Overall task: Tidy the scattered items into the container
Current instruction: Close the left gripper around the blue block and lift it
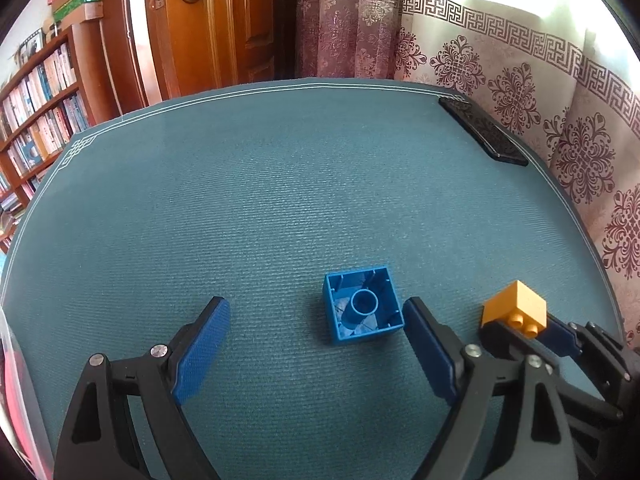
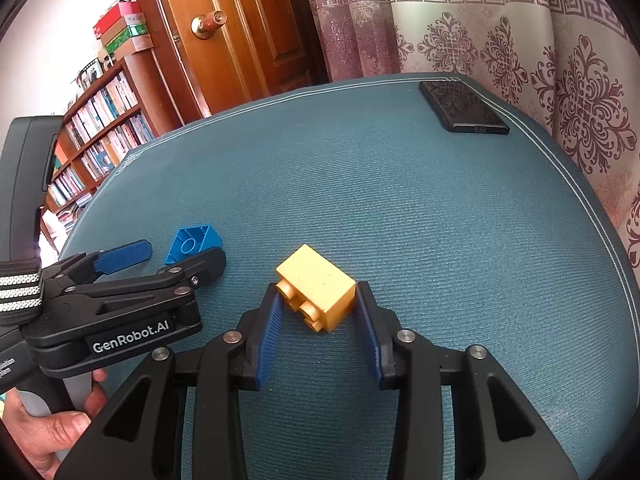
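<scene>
Right gripper (image 2: 316, 312) half closed around small yellow plastic brick (image 2: 318, 290), blue pads at both sides, contact unclear. Left gripper (image 1: 316, 320) wide open, empty, just beside hollow blue plastic brick (image 1: 362, 304) on teal textured mat (image 1: 280, 184). Farther, black flat phone (image 2: 462, 106) at mat corner.

Open mat (image 1: 280, 200) ahead, phone (image 1: 482, 130) at far corner, curtain (image 1: 560, 100) close right

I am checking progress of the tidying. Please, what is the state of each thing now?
Blue brick: upside down, hollow side up, on the mat, not held.
Yellow brick: on its side, between the right tool's pads.
Left tool: open.
Right tool: open around the yellow brick.
Phone: flat, screen dark.
</scene>
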A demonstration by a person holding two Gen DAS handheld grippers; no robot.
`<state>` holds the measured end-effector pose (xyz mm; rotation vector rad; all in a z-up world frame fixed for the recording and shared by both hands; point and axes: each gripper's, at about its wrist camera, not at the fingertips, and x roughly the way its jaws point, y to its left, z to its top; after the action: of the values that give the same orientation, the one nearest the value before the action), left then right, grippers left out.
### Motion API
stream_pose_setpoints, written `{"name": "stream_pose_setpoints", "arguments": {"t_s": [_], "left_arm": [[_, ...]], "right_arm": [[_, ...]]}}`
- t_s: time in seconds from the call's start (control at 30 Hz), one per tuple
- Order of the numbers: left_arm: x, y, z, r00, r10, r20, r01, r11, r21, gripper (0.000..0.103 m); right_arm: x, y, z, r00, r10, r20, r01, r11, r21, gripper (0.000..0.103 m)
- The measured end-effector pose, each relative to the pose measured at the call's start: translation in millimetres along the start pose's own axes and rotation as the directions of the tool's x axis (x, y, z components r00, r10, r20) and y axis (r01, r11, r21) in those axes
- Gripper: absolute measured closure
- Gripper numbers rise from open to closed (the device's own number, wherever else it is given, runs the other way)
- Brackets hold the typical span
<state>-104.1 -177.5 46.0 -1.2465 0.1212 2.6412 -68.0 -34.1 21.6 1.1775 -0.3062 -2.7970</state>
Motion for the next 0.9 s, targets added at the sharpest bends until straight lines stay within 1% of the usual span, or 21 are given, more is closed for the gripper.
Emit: {"name": "stream_pose_setpoints", "arguments": {"t_s": [0.07, 0.27, 0.37, 0.43, 0.5, 0.63, 0.67, 0.73, 0.9], "left_arm": [[2.9, 2.9, 0.0, 1.0, 0.016, -0.002, -0.017, 1.0, -0.001, 0.013], [5.1, 5.0, 0.0, 1.0, 0.025, 0.012, -0.025, 1.0, 0.012, 0.015], [6.1, 2.5, 1.4, 1.0, 0.014, 0.022, -0.015, 1.0, 0.021, 0.02], [5.4, 1.4, 1.7, 1.0, 0.005, 0.029, -0.006, 1.0, 0.029, 0.03], [4.4, -0.3, 1.8, 0.999, 0.002, 0.036, -0.003, 0.999, 0.037, 0.033], [2.9, -1.6, 1.5, 0.999, -0.006, 0.045, 0.004, 0.999, 0.041, 0.045], [2.9, -0.7, 1.5, 0.999, -0.006, 0.047, 0.004, 0.999, 0.038, 0.047], [1.5, 1.3, 0.2, 0.999, -0.005, 0.05, 0.003, 1.0, 0.03, 0.054], [-2.7, 6.7, -4.8, 0.998, 0.003, 0.058, -0.003, 1.0, 0.007, 0.068]], "right_arm": [[-0.1, 0.3, 0.1, 1.0, -0.001, 0.0, 0.001, 1.0, -0.001, 0.063], [0.2, 0.6, 0.0, 1.0, -0.008, 0.0, 0.008, 1.0, -0.006, 0.063], [-0.1, 1.3, -0.7, 1.0, -0.01, 0.001, 0.01, 1.0, -0.007, 0.063], [0.1, 1.5, -0.6, 1.0, -0.013, 0.001, 0.013, 1.0, -0.01, 0.063], [0.6, 1.2, -0.2, 1.0, -0.015, 0.001, 0.015, 1.0, -0.012, 0.063], [1.0, 0.7, 0.4, 1.0, -0.014, 0.001, 0.014, 1.0, -0.011, 0.063], [1.1, 0.7, 0.5, 1.0, -0.014, 0.001, 0.014, 1.0, -0.012, 0.063], [1.0, 0.7, 0.5, 1.0, -0.014, 0.001, 0.014, 1.0, -0.012, 0.063], [1.2, 0.5, 0.6, 1.0, -0.014, 0.001, 0.014, 1.0, -0.011, 0.063]]}}
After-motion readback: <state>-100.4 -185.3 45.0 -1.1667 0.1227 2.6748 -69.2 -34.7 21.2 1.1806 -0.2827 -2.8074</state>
